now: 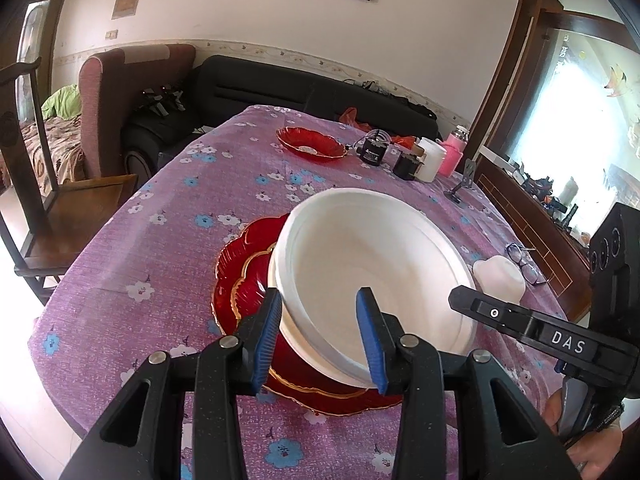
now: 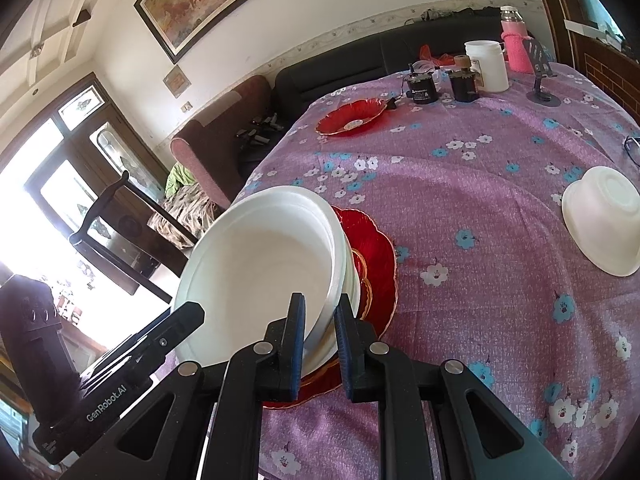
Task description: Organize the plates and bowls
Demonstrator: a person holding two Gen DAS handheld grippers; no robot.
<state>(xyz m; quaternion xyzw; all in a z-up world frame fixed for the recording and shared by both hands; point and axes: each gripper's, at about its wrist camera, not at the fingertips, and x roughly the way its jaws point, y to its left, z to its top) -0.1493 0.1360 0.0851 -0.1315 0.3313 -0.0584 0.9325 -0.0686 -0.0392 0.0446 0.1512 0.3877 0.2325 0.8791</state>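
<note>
A large white bowl (image 1: 368,264) sits tilted on stacked red gold-rimmed plates (image 1: 240,276) on the purple floral tablecloth. My left gripper (image 1: 320,336) straddles the bowl's near rim, one blue pad outside and one inside, with a visible gap, so it is open. My right gripper (image 2: 320,336) is closed on the bowl's (image 2: 264,268) rim on the other side, above the red plates (image 2: 380,264). A second white bowl (image 2: 604,220) lies upside down to the right; it also shows in the left wrist view (image 1: 500,278). Another red plate (image 1: 310,144) lies far back.
At the table's far end stand black cylinders (image 1: 374,152), a white jar (image 1: 430,158), a pink bottle (image 1: 454,152) and a phone stand (image 1: 464,184). Glasses (image 1: 524,260) lie near the right edge. A wooden chair (image 1: 60,200) stands left; a sofa behind.
</note>
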